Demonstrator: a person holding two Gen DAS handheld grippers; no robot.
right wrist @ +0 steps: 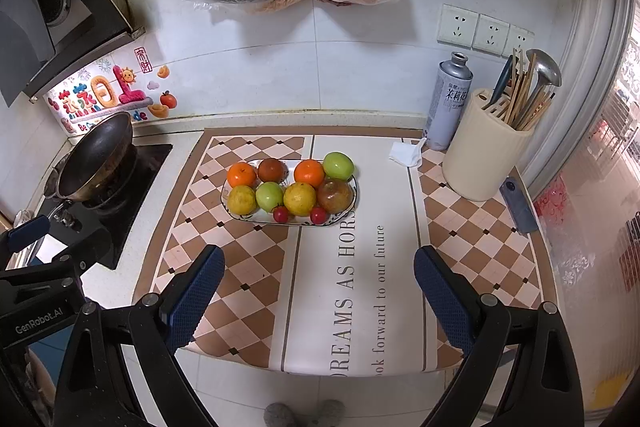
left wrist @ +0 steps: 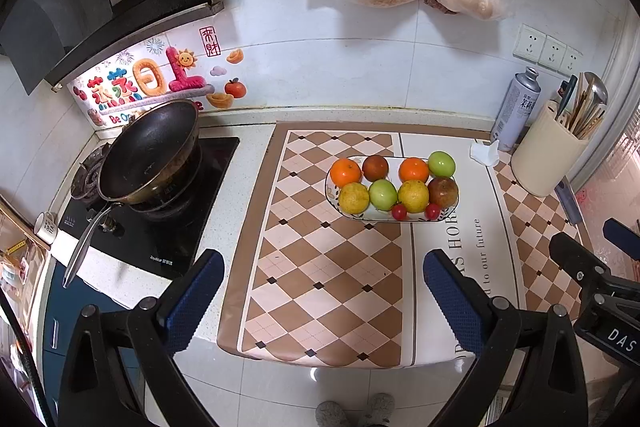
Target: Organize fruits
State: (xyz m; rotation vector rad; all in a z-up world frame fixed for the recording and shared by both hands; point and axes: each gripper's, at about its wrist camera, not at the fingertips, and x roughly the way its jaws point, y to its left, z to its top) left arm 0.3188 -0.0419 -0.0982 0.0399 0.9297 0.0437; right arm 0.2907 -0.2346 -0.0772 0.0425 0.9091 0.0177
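The fruits sit packed on a plate [right wrist: 347, 207] mid-desk, on a checkered mat [right wrist: 472, 247]. A nudge could roll the cherry tomatoes [right wrist: 281, 214] off the rim. Both the left gripper [left wrist: 323, 297] and right gripper [right wrist: 319, 291] hover wide open, empty. Stove and wok [right wrist: 96, 157] lie left, under tiled wall.

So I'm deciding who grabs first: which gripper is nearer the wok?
Left. The left gripper hangs just right of the wok, while the right gripper sits farther right, beyond the plate.

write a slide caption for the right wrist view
Open right tongs held back from a plate of fruit on the checked counter mat.
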